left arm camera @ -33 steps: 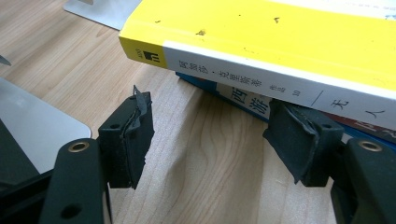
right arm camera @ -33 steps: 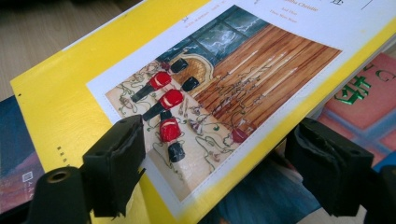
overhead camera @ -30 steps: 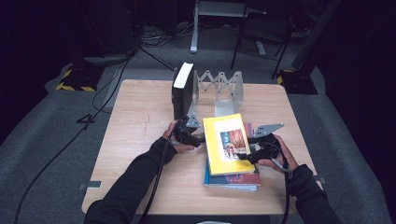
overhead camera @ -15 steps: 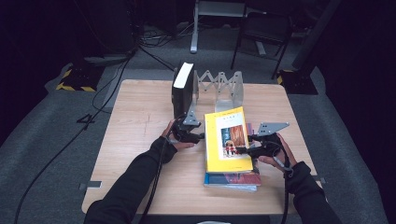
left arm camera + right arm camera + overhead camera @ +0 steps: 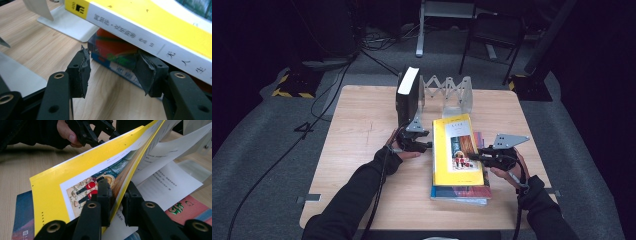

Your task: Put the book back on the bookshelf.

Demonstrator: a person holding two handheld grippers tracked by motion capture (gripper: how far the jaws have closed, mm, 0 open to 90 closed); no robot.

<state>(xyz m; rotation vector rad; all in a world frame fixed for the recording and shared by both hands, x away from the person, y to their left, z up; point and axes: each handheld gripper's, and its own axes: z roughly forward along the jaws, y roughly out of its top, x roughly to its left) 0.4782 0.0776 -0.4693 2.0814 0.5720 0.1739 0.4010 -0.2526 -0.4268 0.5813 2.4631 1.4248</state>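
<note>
Yellow book (image 5: 457,150) on top of the stack of books (image 5: 460,191) near the table's (image 5: 362,120) front right edge. Since a second ago it has swung straighter and its fore edge has come up. Right gripper (image 5: 117,195) is clamped on the front cover and first pages; loose pages (image 5: 165,180) fan out behind. Left gripper (image 5: 113,72), jaws apart, sits at the spine side, one pad under the spine. Judgement: the lift has begun; next comes carrying it to the white rack (image 5: 451,90) at the back edge, beside the black book (image 5: 408,95).
</note>
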